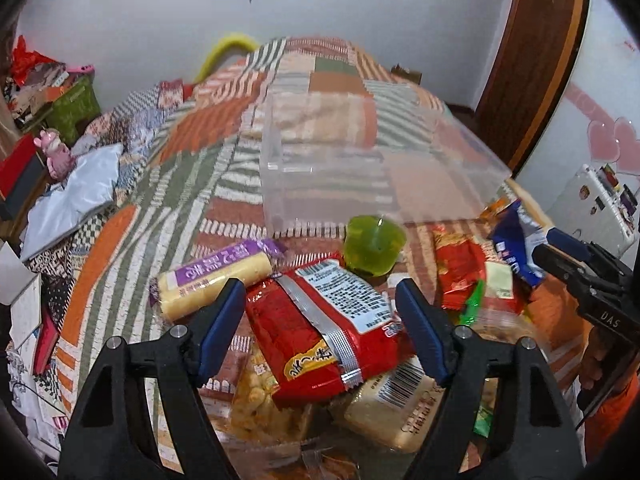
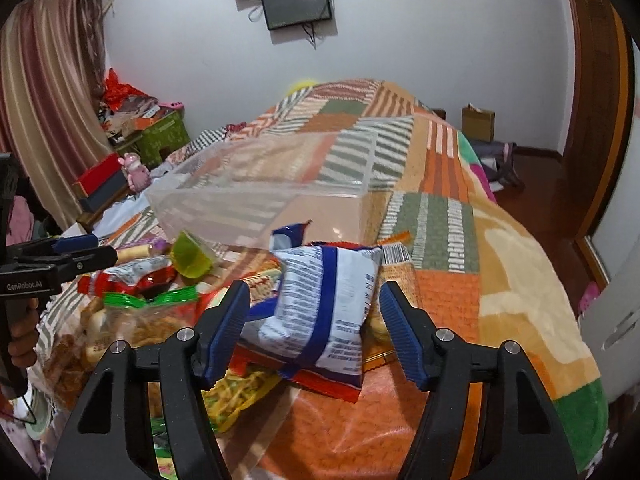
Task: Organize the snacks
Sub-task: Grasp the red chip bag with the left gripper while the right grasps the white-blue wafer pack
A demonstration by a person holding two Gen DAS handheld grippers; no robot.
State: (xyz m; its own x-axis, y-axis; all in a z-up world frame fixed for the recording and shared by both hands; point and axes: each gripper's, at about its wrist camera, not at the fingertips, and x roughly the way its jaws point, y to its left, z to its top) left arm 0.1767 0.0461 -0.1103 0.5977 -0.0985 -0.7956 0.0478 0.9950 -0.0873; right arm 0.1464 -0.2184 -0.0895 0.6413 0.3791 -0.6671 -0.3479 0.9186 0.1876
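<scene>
We hold our left gripper (image 1: 320, 320) wide open around a red snack packet (image 1: 320, 328). Our right gripper (image 2: 314, 332) gapes around a blue-white bag (image 2: 320, 312); neither grips, and the clear bin (image 2: 280, 196) sits mid-bed.

Glossy red foil packet (image 1: 320, 324), clear plastic box (image 1: 360, 168)

My left camera: low over snack pile (image 1: 320, 320), close, facing up bed toward far wall, clear box (image 1: 360, 168) just beyond. My right camera: same heading, further right, close over blue-white bag (image 2: 324, 312). Both share clear box (image 2: 272, 184), green jelly cup (image 1: 374, 246) (also (image 2: 190, 258)), patchwork blanket (image 1: 224, 128), wall screen (image 2: 298, 2). Each sees other's tongs at frame edge.
</scene>
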